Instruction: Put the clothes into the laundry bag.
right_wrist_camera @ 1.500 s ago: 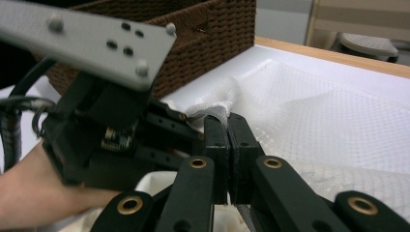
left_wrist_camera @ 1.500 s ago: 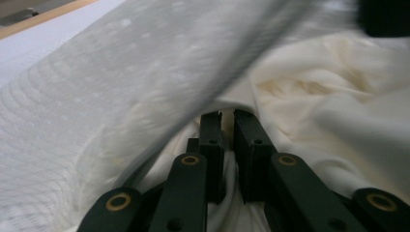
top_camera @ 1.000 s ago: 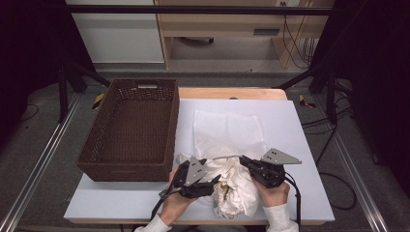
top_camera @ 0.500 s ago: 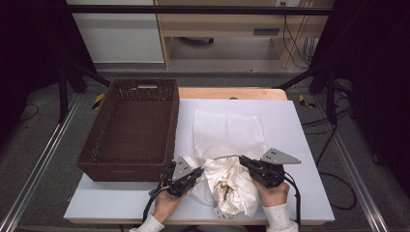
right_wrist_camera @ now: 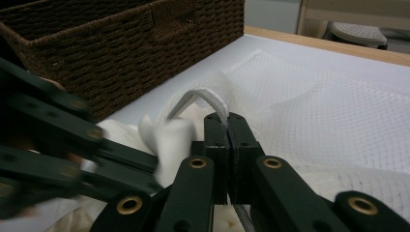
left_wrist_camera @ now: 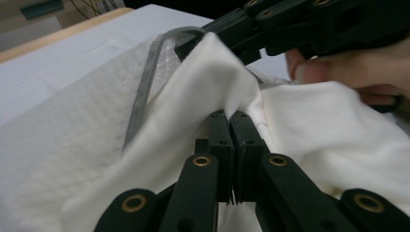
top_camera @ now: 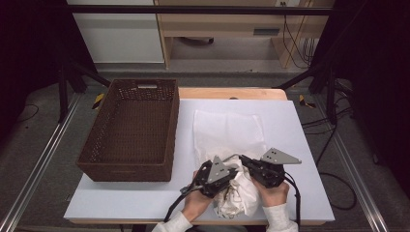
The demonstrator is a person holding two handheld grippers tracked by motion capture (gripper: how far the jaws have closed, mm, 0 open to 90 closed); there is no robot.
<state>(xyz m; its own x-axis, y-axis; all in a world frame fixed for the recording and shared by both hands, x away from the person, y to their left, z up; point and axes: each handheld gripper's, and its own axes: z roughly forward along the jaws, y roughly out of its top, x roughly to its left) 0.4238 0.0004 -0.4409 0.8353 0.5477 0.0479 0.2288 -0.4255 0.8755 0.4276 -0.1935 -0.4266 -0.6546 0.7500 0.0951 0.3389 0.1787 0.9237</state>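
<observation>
High view: white table (top_camera: pixel 300 145), brown wicker basket (top_camera: pixel 133 128) on its left half. White mesh bag (top_camera: pixel 227 130) lies flat at centre, reaching toward the near edge, where a bunched white cloth (top_camera: pixel 239 195) sits at its near end. Left gripper (top_camera: pixel 231 175) and right gripper (top_camera: pixel 243 160) meet over the cloth, both hands coming in from the near edge. Left gripper view: jaws together, clamped on a fold of the white cloth (left_wrist_camera: pixel 309 130); mesh bag (left_wrist_camera: pixel 72 121) spreads left and far with its grey zipper edge (left_wrist_camera: pixel 145 87) arching up; right gripper (left_wrist_camera: pixel 193 46) comes in from the upper right, pinching at that edge. Right gripper view: jaws closed on the zipper edge (right_wrist_camera: pixel 208 99) of the mesh bag (right_wrist_camera: pixel 329 111), basket (right_wrist_camera: pixel 121 43) far left; blurred left gripper (right_wrist_camera: pixel 157 171) at left, apparently with cloth (right_wrist_camera: pixel 169 140) at its tip, though motion blur makes this unclear.
</observation>
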